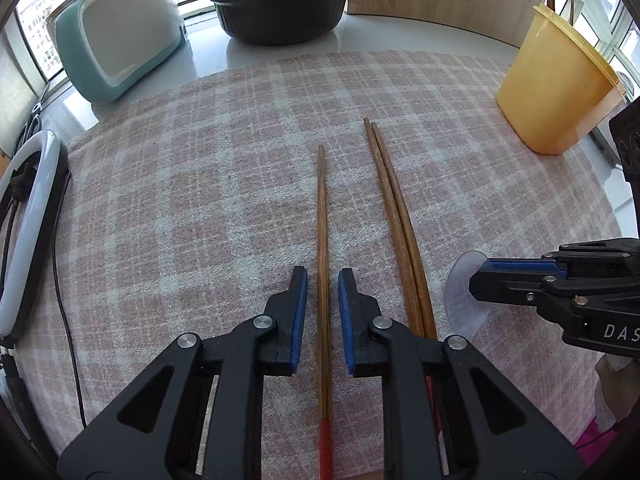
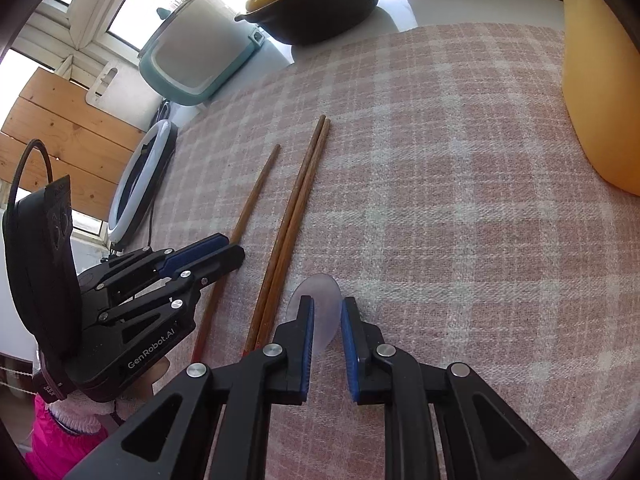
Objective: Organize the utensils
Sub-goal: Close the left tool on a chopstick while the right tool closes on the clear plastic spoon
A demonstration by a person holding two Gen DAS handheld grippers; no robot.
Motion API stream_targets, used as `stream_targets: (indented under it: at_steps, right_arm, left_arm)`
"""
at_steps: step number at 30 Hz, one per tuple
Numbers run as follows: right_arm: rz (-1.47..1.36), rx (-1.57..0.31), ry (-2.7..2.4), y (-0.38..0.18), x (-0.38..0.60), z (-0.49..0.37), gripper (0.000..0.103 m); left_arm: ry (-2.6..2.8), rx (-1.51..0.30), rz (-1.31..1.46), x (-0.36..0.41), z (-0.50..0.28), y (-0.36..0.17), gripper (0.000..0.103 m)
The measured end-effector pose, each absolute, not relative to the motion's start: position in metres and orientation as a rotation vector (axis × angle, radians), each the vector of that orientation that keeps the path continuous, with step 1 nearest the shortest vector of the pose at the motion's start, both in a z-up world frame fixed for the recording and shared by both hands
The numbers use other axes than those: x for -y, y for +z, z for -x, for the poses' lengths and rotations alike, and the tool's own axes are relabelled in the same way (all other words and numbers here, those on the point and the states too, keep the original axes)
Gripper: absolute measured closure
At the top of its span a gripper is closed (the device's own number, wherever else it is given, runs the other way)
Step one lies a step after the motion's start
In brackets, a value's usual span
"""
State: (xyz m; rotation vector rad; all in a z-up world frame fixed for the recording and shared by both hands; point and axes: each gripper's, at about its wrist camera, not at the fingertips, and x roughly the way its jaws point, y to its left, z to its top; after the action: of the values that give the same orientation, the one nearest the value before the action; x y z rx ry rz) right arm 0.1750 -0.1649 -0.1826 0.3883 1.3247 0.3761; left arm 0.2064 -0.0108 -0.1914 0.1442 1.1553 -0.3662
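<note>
The pink checked cloth (image 1: 200,200) (image 2: 460,200) is viewed steeply and closely from each wrist; three brown wooden chopsticks (image 1: 322,220) (image 2: 296,200) are shared.

a coarse woven checked cloth (image 1: 200,200) is laid over a smooth, glossy tabletop (image 1: 400,36). the chopsticks (image 1: 394,216) are seen as grained wood. the claws (image 1: 322,284) are made of matt black plastic with blue rubbery pads and bright metal rivets. the yellow tub (image 1: 552,88) is seen as smooth plastic.
</note>
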Motion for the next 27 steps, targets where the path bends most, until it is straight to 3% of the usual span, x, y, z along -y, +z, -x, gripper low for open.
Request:
stream_targets:
  at_steps: [3, 6, 27]
  right_arm:
    - [-0.362, -1.325, 0.380, -0.182, 0.161, -0.177, 0.089]
    - [-0.321, -1.326, 0.377, -0.182, 0.156, -0.179, 0.099]
    - [-0.211, -1.184, 0.414, -0.137, 0.163, -0.170, 0.103]
  left_arm:
    - [-0.374, -1.144, -0.159, 0.017, -0.218, -0.192, 0.089]
    - [-0.373, -1.129, -0.156, 0.019, -0.222, -0.193, 0.099]
    - [-0.331, -1.001, 0.180, -0.035, -0.177, -0.143, 0.100]
